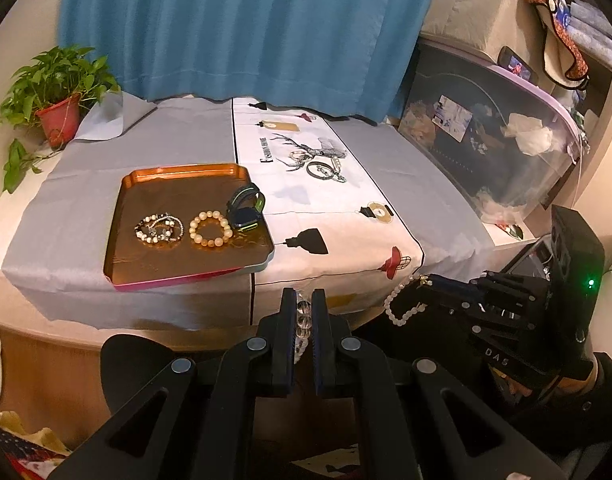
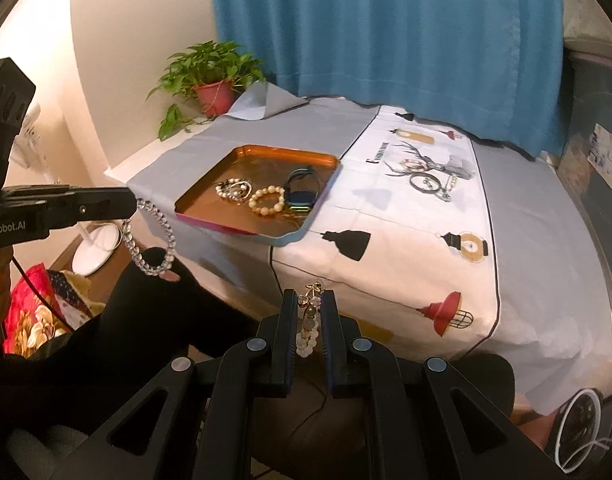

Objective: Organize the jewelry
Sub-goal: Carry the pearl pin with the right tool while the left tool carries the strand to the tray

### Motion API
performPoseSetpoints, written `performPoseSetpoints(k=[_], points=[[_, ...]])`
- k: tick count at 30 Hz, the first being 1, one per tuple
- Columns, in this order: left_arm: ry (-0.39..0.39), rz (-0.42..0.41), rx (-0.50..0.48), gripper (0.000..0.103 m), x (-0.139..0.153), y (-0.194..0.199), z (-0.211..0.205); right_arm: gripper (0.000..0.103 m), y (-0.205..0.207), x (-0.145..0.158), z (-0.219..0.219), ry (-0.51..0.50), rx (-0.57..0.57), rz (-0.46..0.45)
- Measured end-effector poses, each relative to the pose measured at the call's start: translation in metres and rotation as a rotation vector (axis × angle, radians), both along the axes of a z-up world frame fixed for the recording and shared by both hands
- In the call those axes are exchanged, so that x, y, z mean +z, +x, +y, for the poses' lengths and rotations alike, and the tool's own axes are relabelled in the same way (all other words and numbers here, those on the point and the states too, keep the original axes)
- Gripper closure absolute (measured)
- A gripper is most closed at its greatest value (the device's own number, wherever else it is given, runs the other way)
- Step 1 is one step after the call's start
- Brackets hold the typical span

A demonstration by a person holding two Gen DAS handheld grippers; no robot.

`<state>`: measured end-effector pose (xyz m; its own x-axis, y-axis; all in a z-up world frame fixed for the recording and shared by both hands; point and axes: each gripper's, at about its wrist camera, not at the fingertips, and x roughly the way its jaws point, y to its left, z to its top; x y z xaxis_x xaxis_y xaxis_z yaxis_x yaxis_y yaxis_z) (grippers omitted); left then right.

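Left wrist view: left gripper [image 1: 304, 300] clamps a clear bead bracelet [image 1: 303, 316]; right gripper [image 2: 309, 304] clamps a pearl bracelet [image 2: 308, 330].

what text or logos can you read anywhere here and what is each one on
"enRobot.AI", cut off at the picture's edge: side of the left tongs.
"DAS": body of the right tongs.
"Fashion Home", small and only roughly legible: white printed cloth, beside the deer drawing.
Sticker on the clear storage bin: too blurred.
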<state>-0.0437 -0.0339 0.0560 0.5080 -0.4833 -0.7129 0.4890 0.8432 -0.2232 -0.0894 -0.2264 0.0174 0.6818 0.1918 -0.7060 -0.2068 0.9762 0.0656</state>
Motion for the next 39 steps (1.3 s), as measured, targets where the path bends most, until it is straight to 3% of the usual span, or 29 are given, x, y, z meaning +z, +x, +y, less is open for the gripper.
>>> performPoseSetpoints(k=[21,39], points=[[-0.013,0.013,0.017,0.098,0.0,0.003,0.006,0.091,0.007,-0.008,0.016,-0.034,0.04,0.03],[-0.033,0.032,0.099,0.098,-0.01,0.026,0.049,0.091,0.035,-0.006,0.045,-0.072,0.092,0.04]])
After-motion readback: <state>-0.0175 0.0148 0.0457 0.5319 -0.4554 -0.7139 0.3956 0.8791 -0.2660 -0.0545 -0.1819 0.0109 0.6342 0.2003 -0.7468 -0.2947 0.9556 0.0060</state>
